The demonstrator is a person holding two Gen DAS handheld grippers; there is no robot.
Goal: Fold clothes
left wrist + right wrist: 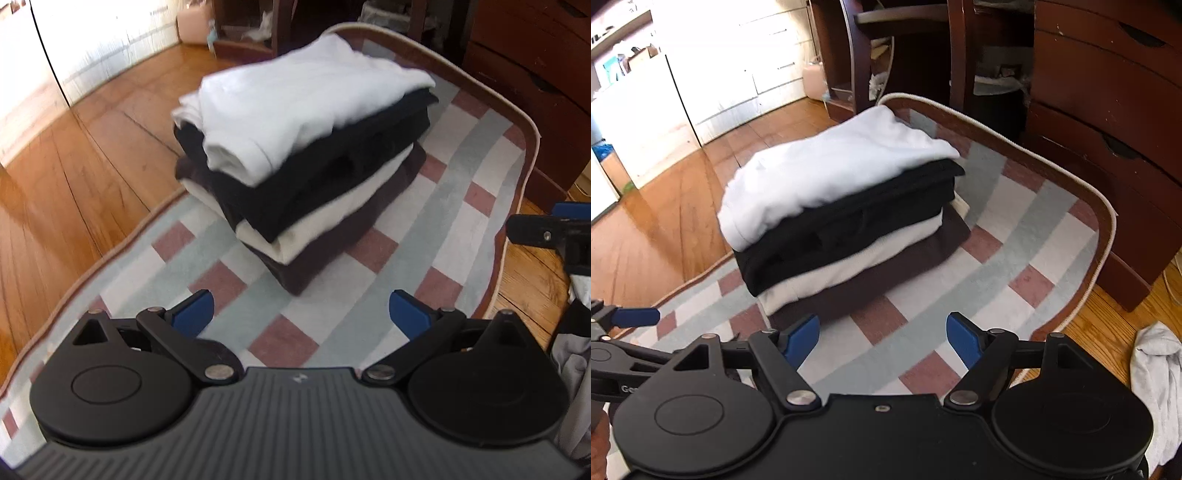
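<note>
1. Left wrist view: the left tongs (301,314) are wide apart and hold nothing. The pile of folded clothes (299,147) sits on the checked rug (461,166), white shirt (295,92) on top, likely stacked to stay neat.
2. Right wrist view: the right tongs (882,341) are apart and hold nothing too. A crumpled grey cloth (1156,369) lies on the wooden floor (665,229) beside the rug, maybe waiting for folding.

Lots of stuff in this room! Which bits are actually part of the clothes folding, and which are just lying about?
Part of the job:
- stack of folded clothes
- checked rug beneath it
- crumpled grey garment on the floor
- both hand-held grippers, empty

Just lying about:
- wooden dresser
- chair
- white cabinets
</note>
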